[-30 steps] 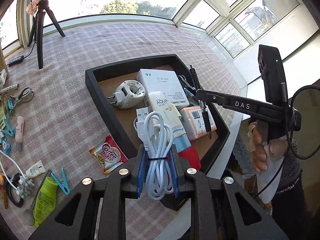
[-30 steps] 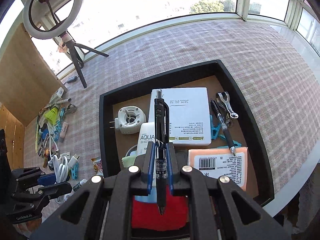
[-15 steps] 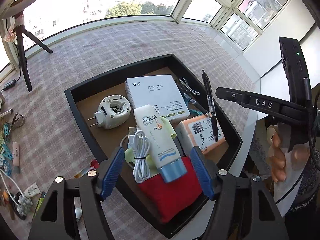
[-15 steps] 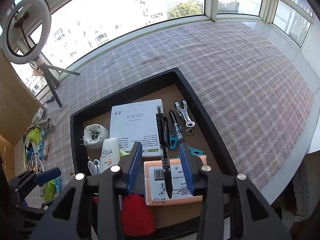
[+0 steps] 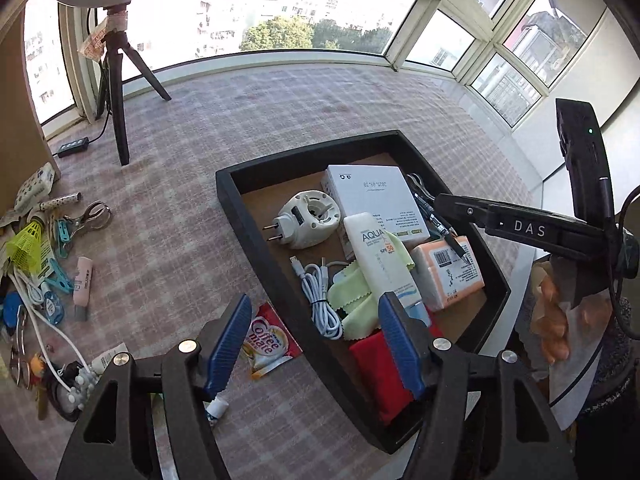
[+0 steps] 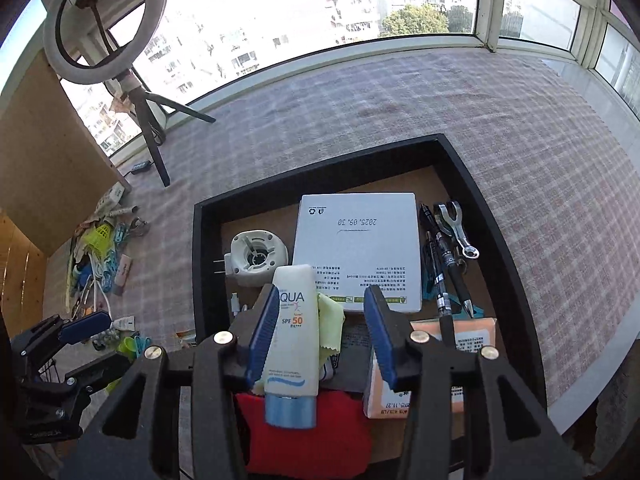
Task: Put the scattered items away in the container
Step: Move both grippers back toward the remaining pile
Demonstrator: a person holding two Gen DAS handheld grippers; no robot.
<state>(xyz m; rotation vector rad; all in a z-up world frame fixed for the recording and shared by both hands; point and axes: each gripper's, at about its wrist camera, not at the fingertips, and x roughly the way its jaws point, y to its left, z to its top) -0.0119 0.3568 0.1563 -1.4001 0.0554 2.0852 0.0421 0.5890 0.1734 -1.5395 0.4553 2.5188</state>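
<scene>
A: Where are the claws?

B: The left claw [image 5: 314,342] and right claw [image 6: 322,336] both gape empty over the black tray [image 5: 244,216]. A white cable [image 5: 320,300] lies inside it.

A: What's left?

B: A coffee sachet [image 5: 266,344] just beside the tray, and clutter [image 5: 44,264] well apart on the desk [image 5: 280,112].

A: Risks?

B: Likely snagging tangled cords, dragging neighbours off.

We see a plaid-clothed table [image 6: 400,120], bright curved bay windows [image 6: 280,20], a ring light on tripod [image 6: 108,24], a wooden panel [image 6: 40,152] at left.
</scene>
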